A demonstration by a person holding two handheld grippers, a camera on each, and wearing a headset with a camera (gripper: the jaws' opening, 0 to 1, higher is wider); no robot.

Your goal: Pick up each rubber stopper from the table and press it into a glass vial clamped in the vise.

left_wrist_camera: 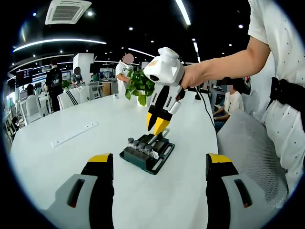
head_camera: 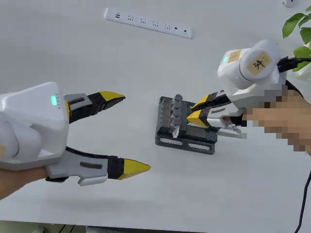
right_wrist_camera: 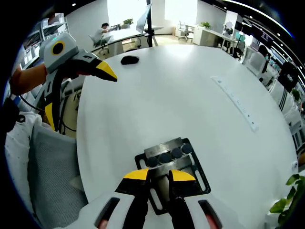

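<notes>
Left gripper (head_camera: 127,133): I have it at the lower left of the head view. Its jaws are spread wide with nothing between them. In the left gripper view the two yellow tips rise from the bottom edge on either side of the vise.
Right gripper (head_camera: 197,110): It sits right of centre in the head view, with the yellow tips drawn close and a thin gap between them. The tips hover just beside the right side of the vial row. I can't tell whether anything is pinched in there.
Stoppers (right_wrist_camera: 164,157): Four dark round caps lie in a line, low and central in the right gripper view, just above my right tips. Each one sits on top of a vial.
Vials (head_camera: 175,127): They're clear glass, standing upright in a row, clamped in the vise.
Vise (head_camera: 194,145): It's black and lies flat on the table at the centre of the head view, well apart from the left gripper.
Table (head_camera: 146,68): A white top.
Power strip (head_camera: 148,23): It's white, lying along the top of the head view, left of centre, well away from the vise.
Plant (head_camera: 299,26): Green leaves show in the upper right corner.
Cable (head_camera: 306,194): It's black and runs down the lower right edge.
</notes>
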